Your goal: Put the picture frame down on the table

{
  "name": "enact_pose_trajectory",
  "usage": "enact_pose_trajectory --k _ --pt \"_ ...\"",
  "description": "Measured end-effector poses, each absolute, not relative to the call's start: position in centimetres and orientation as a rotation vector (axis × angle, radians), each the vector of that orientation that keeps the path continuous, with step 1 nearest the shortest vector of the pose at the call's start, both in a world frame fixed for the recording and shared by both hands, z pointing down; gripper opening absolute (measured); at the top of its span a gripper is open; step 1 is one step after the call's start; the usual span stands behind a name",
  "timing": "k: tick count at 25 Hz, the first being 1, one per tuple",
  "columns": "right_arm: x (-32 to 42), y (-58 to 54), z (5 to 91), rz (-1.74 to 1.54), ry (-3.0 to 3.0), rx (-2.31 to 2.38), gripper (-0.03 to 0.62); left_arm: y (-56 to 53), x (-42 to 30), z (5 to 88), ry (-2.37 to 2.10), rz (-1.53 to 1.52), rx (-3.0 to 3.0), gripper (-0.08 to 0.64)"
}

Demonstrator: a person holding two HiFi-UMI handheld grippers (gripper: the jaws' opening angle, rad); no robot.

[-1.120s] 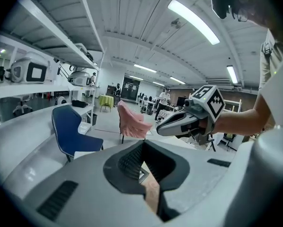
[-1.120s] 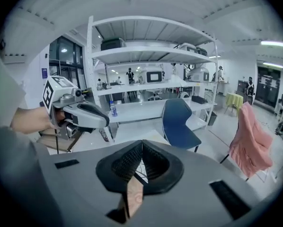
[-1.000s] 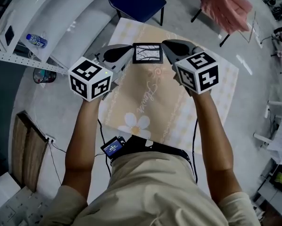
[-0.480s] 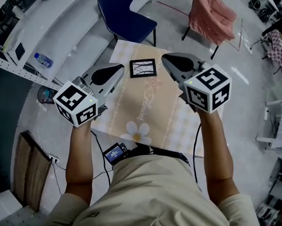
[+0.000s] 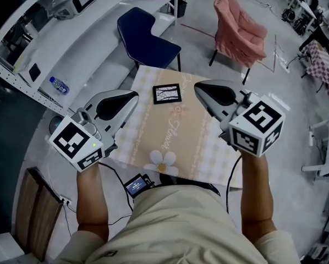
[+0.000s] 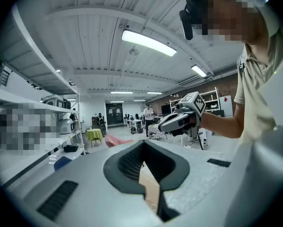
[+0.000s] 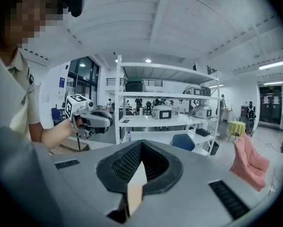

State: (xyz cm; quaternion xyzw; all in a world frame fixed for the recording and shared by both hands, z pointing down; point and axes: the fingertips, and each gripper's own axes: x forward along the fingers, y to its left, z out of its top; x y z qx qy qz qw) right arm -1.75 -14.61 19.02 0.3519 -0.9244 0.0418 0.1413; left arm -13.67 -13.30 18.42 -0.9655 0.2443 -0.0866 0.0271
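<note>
Frame (image 5: 167, 93) below, between left tool (image 5: 135, 95), right tool (image 5: 197, 87)

A dark blue chair (image 5: 145, 37) is standing on the grey floor (image 5: 296, 120); a chair draped in pink cloth (image 5: 239, 29) is sitting well apart to its right; a long white shelf unit (image 5: 60, 37) is running along the left, with a water bottle (image 5: 59, 85) resting on its lower level and grey machines (image 7: 163, 111) sitting higher up; a brown wooden panel (image 5: 35, 208) is lying at the lower left; a checked cloth (image 5: 321, 56) is hanging at the far right edge; a strip light (image 6: 148, 42) is glowing on the ceiling; a yellow-green covered stand (image 7: 237, 126) is standing in the distance.
</note>
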Motion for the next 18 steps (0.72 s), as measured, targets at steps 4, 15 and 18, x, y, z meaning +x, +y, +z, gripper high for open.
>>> enact_pose_trajectory --k 4,15,18 --pt "-2.0 -11.2 16.7 0.074 -2.693 1.001 0.003 -10.3 -14.6 16.6 0.762 -0.243 -2.937 0.006" --pt "-2.7 -4.7 13.7 -0.028 -2.727 0.952 0.003 -3.8 -16.0 15.2 0.817 -0.246 -2.854 0.006" --pt "-2.5 -3.3 13.3 -0.041 -2.735 0.927 0.003 -2.5 -15.7 15.1 0.840 -0.247 -2.850 0.006"
